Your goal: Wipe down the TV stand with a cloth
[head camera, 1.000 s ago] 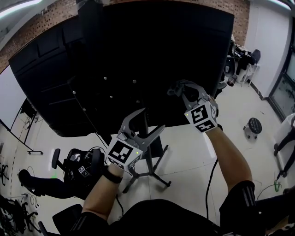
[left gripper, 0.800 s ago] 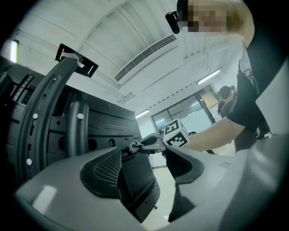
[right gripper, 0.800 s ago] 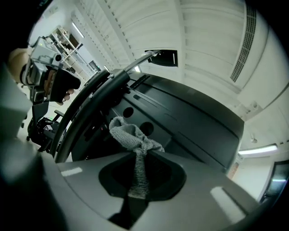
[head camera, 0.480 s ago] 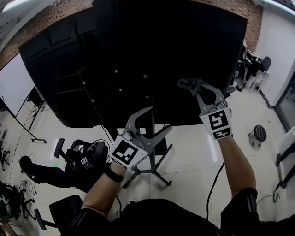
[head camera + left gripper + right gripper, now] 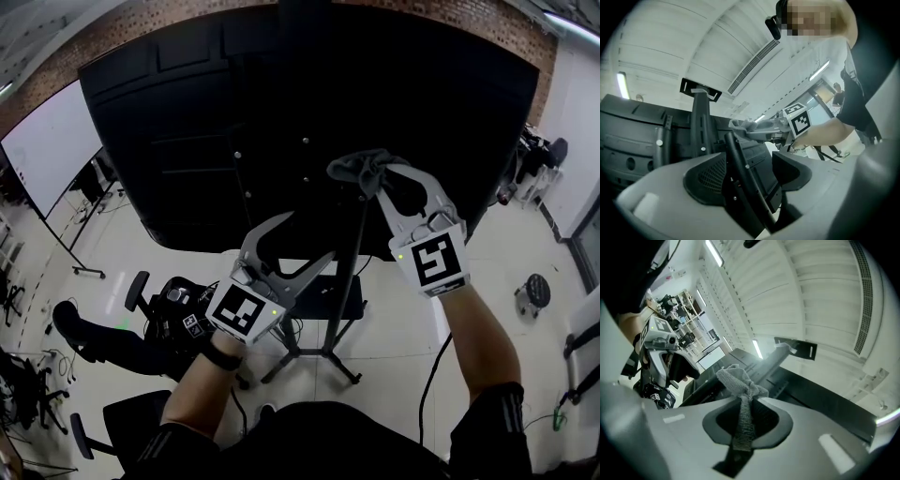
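Note:
The TV stand's black pole (image 5: 349, 267) rises from a wheeled base (image 5: 319, 352) to the back of a large black TV (image 5: 281, 103). My right gripper (image 5: 373, 176) is shut on a grey cloth (image 5: 358, 167), which it holds against the TV's back at the top of the pole. In the right gripper view the cloth (image 5: 740, 383) bunches above the right gripper (image 5: 744, 405). Lower left, my left gripper (image 5: 307, 238) is open, just left of the pole. A black bar (image 5: 740, 173) shows in the left gripper's (image 5: 750, 164) gap; contact cannot be told.
A black office chair (image 5: 150, 319) with gear on it stands on the pale floor at lower left. A whiteboard (image 5: 52, 141) is at far left, a small stool (image 5: 536, 291) at right. A black cable (image 5: 429, 375) hangs beside the right arm. A brick wall is behind the TV.
The head view has tilted and shifted. The right gripper has carried the cloth left across the TV's back to the pole. The left gripper has stayed open and low.

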Demonstrator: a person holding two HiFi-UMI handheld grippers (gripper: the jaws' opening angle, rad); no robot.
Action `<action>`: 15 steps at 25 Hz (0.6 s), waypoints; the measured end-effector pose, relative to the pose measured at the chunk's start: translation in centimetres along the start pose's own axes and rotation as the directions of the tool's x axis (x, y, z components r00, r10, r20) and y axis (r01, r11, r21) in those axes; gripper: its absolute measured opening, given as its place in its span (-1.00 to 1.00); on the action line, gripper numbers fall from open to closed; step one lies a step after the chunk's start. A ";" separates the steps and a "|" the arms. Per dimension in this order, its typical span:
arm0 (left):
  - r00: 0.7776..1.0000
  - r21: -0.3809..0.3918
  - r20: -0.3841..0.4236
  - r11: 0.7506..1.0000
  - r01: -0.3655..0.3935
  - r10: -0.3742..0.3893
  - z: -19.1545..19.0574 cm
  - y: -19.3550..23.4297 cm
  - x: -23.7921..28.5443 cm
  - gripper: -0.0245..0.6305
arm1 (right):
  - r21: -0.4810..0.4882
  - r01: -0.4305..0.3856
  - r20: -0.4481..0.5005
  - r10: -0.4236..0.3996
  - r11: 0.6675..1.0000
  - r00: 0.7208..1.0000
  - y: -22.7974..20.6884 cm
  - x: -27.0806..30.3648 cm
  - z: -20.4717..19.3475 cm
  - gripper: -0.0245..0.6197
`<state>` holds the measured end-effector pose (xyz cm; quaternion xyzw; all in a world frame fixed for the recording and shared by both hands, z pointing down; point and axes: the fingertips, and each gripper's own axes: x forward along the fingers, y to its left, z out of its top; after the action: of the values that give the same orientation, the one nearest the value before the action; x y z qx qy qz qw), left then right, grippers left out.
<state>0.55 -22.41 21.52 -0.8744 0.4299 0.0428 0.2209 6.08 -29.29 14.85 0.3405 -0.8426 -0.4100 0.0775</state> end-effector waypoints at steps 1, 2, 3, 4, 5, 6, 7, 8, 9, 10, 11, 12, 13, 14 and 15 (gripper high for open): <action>1.000 0.002 -0.003 1.000 -0.011 0.011 0.1 1.1 -1.1 0.09 | -0.003 -0.016 0.011 0.016 1.000 1.000 1.0 1.0 1.4 -0.81; 1.000 0.004 -0.004 1.000 -0.022 0.022 0.2 2.2 -2.1 0.09 | -0.006 -0.030 0.021 0.030 1.000 0.999 1.9 2.1 2.7 -0.81; 0.999 0.007 -0.005 0.999 -0.033 0.033 0.4 3.3 -3.2 0.09 | -0.010 -0.043 0.032 0.043 0.999 0.999 2.8 3.2 4.1 -0.81; 0.999 0.012 -0.005 0.999 -0.044 0.044 0.6 4.4 -4.2 0.09 | -0.015 -0.054 0.041 0.054 0.998 0.998 3.7 4.3 5.4 -0.81; 0.998 0.017 -0.003 0.998 -0.055 0.055 0.7 5.5 -5.3 0.09 | -0.022 -0.064 0.049 0.065 0.998 0.997 4.6 5.4 6.8 -0.81; 0.998 0.021 -0.002 0.998 -0.067 0.067 0.9 6.7 -6.3 0.09 | -0.029 -0.074 0.056 0.076 0.997 0.996 5.6 6.5 8.1 -0.81; 0.997 0.024 -0.004 0.996 -0.081 0.081 1.0 7.9 -7.4 0.09 | -0.038 -0.084 0.060 0.086 0.996 0.994 6.5 7.6 9.4 -0.81; 0.995 0.024 -0.009 0.995 -0.095 0.095 1.0 9.0 -8.4 0.09 | -0.050 -0.093 0.064 0.096 0.994 0.993 7.5 8.7 10.6 -0.81; 0.994 0.023 -0.014 0.994 -0.109 0.109 1.0 10.0 -9.5 0.09 | -0.070 -0.100 0.066 0.104 0.993 0.992 8.6 9.8 11.8 -0.81; 0.993 0.024 -0.015 0.993 -0.119 0.119 1.1 11.0 -10.5 0.09 | -0.102 -0.101 0.068 0.109 0.990 0.992 9.8 10.9 12.9 -0.81; 0.992 0.027 -0.014 0.992 -0.127 0.128 1.1 12.0 -11.5 0.09 | -0.147 -0.098 0.068 0.109 0.984 0.992 11.0 12.1 13.9 -0.81; 0.991 0.028 -0.013 0.990 -0.136 0.137 0.9 13.0 -12.5 0.08 | -0.202 -0.094 0.065 0.109 0.975 0.992 12.2 13.4 14.8 -0.81; 0.989 0.028 -0.010 0.989 -0.146 0.146 0.7 14.1 -13.4 0.09 | -0.256 -0.093 0.059 0.112 0.962 0.992 13.3 14.7 15.6 -0.81; 0.988 0.025 -0.005 0.988 -0.155 0.155 0.5 15.2 -14.2 0.08 | -0.300 -0.098 0.051 0.118 0.949 0.992 14.5 16.1 16.1 -0.81; 0.986 0.022 -0.003 0.986 -0.164 0.164 0.2 16.2 -15.0 0.09 | -0.333 -0.107 0.042 0.128 0.937 0.991 15.5 17.5 16.6 -0.81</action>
<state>-21.28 -19.97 19.62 -0.8337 0.5014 0.0541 0.2248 -21.85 -23.17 13.00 0.2587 -0.7830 -0.5503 0.1313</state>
